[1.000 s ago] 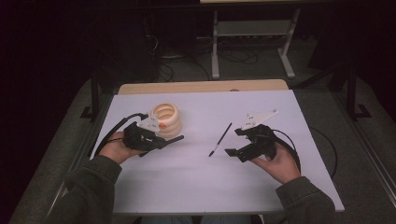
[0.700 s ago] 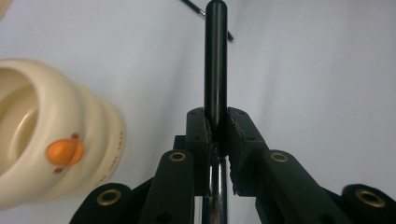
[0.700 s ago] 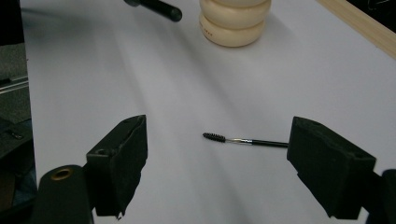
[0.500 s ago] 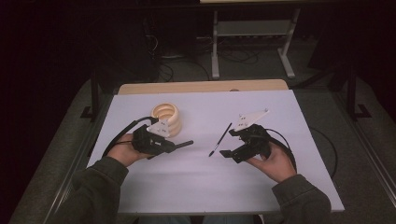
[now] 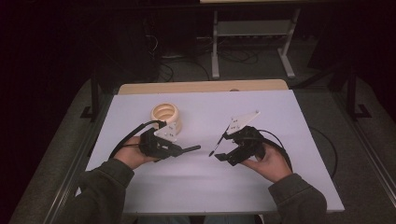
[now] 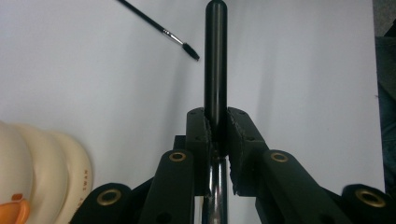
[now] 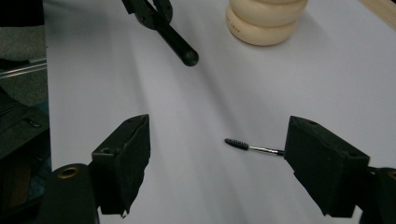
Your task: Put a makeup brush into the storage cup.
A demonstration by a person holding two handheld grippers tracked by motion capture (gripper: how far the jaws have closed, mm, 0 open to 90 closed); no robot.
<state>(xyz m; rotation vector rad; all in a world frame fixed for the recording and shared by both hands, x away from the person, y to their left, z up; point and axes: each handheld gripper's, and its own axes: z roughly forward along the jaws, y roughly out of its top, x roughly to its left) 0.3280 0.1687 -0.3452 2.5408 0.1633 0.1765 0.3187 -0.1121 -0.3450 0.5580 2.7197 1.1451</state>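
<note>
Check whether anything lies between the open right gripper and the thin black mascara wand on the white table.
Nothing visible does. The thin black mascara wand lies on bare white table between the right gripper's spread jaws.

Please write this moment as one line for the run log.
left gripper: shut on tube | right gripper: open, near wand | wand: on table | holder: behind left gripper

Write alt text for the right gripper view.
The right claw hangs open over a white table, with a thin brush lying between its jaws. Farther off, the left claw grips a black tube beside a cream ribbed holder.
</note>
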